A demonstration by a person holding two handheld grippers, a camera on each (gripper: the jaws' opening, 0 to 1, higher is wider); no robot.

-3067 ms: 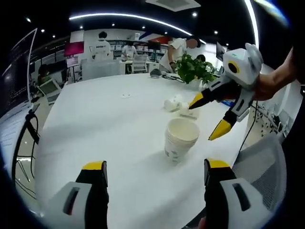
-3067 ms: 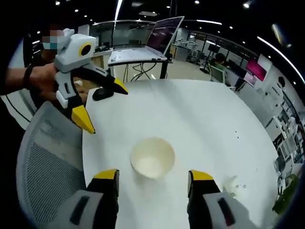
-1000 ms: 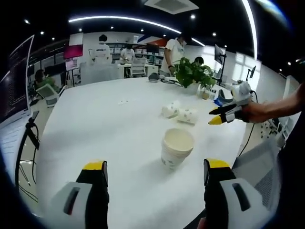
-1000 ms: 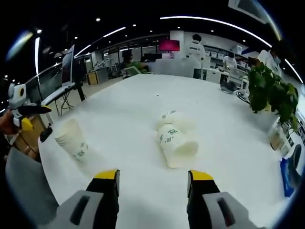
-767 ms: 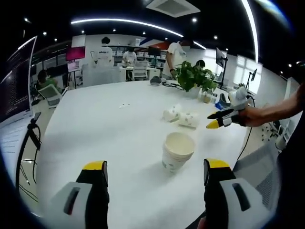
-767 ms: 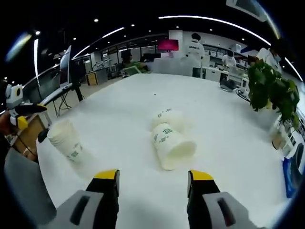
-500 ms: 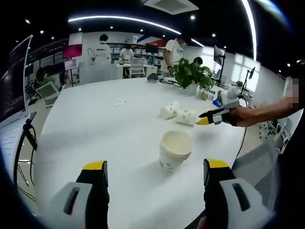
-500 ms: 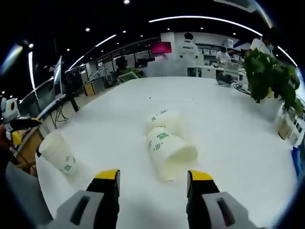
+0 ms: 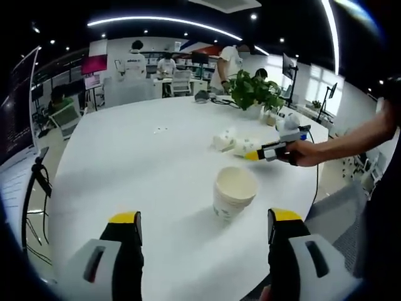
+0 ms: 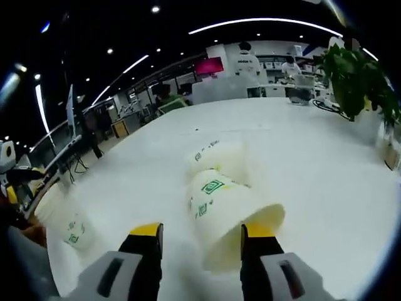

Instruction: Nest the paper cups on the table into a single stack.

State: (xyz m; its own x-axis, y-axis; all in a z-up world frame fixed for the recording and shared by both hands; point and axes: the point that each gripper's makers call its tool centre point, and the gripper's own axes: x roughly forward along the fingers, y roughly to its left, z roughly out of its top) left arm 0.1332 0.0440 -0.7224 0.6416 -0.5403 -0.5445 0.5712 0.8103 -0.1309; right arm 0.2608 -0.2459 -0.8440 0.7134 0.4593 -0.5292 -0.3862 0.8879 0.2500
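Right gripper [image 10: 199, 251] now moved in on the near fallen paper cup [image 10: 229, 210], jaws apart astride its rim, not yet clamped. Second fallen cup [image 10: 216, 153] just beyond; upright stack [image 9: 232, 191] well apart. Left gripper [image 9: 203, 248] spread, holding nothing.

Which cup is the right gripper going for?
The nearer tipped cup, lying between the right gripper's open jaws. The other tipped cup lies behind; the upright stack stands apart.
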